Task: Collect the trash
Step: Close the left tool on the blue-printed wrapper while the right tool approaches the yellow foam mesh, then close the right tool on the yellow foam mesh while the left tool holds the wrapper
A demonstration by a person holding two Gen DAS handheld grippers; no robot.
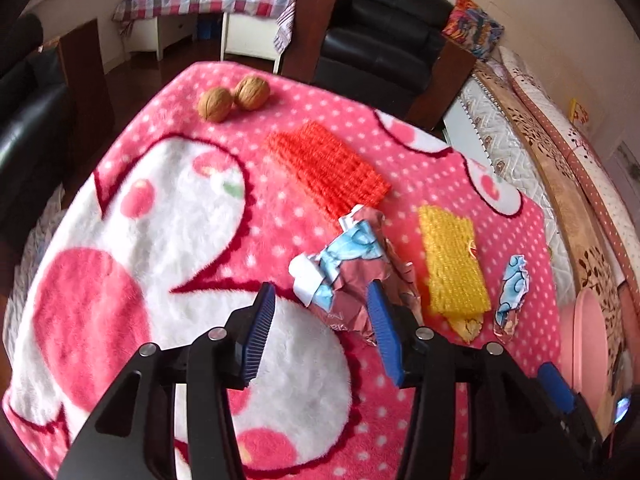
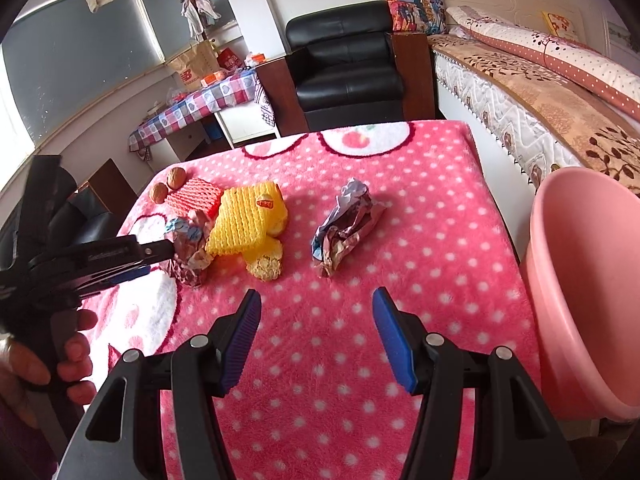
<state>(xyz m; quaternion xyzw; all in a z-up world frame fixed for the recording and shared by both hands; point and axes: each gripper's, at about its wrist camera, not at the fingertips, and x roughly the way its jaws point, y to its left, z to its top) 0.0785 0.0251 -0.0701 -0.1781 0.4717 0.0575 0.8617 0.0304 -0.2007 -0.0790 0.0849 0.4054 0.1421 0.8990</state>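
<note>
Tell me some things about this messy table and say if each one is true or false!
1. Two walnuts sit side by side near the far edge of the pink blanket. True.
2. The left tool is squeezing a crumpled wrapper. False: its jaws stand open, and the wrapper lies loose just past the tips.
3. A pink bucket stands beside the table on the right. True.
4. The foam fruit net next to the orange net is green. False: it is yellow.
5. The right tool is holding the other crumpled wrapper. False: it is open and empty, and that wrapper lies on the blanket ahead of it.
</note>
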